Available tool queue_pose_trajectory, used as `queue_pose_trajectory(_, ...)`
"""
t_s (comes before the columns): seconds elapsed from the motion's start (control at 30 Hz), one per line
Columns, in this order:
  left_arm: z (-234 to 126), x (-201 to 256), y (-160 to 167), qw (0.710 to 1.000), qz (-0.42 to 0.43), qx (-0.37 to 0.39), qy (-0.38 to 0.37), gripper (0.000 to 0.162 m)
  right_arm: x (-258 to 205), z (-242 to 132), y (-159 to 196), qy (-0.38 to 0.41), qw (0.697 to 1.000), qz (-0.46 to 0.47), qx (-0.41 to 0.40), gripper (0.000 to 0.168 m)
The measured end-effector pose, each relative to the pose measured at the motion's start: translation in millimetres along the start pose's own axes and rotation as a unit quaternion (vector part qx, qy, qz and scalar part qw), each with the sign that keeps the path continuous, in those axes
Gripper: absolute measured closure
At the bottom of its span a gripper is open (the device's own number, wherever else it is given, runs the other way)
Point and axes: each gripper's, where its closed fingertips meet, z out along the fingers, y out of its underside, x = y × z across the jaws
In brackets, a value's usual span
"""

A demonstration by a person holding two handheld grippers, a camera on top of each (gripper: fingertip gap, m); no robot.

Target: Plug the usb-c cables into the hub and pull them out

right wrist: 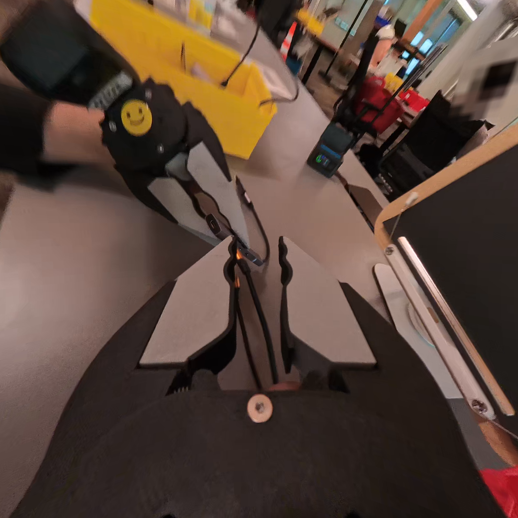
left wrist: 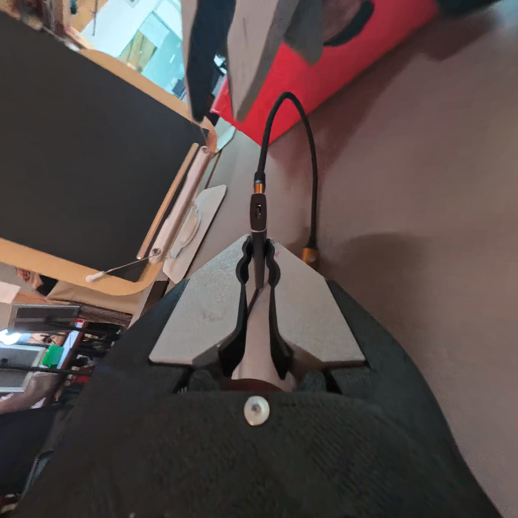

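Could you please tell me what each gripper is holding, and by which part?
The left gripper clamps the hub by its rear end. The right gripper is open, holding nothing.

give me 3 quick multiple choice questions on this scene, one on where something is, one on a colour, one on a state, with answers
1. Where is the hub?
A. flat on the table
B. between the left gripper jaws
C. in the yellow bin

2. What colour is the collar of the cable plug at the hub?
A. orange
B. green
C. white

3. How do the right gripper jaws stand?
A. shut on the hub
B. shut on the cable
C. open

Answers:
1 B, the left jaws pinch the hub's body.
2 A, an orange ring sits where the plug meets the hub.
3 C, a clear gap shows between the jaws, with the cable passing through ungripped.
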Motion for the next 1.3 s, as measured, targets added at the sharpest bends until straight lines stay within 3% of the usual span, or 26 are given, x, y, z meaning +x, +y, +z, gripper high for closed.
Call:
queue_pose_trajectory(0.1,5,11,-1,0.999,0.031,-0.007,0.009,0.155,-24,20,31,-0.032,0.993,-0.064,-0.089,0.143)
queue_pose_trajectory(0.2,4,12,-6,1.000,0.020,0.007,0.015,0.155,-24,30,51,-0.016,0.985,-0.101,-0.141,0.149)
queue_pose_trajectory(0.43,14,25,-5,0.999,0.046,-0.004,0.013,0.155,-29,35,62,-0.025,0.978,-0.135,-0.155,0.162)
queue_pose_trajectory(0.8,13,29,-10,0.999,0.037,0.007,0.020,0.154,-29,35,74,-0.031,0.971,-0.152,-0.181,0.164)
queue_pose_trajectory(1.03,8,30,-18,0.998,-0.016,0.038,0.046,0.151,-24,33,80,-0.024,0.968,-0.156,-0.197,0.164)
queue_pose_trajectory(1.3,15,44,-19,0.998,0.001,0.026,0.059,0.138,-31,36,85,-0.036,0.964,-0.159,-0.210,0.164)
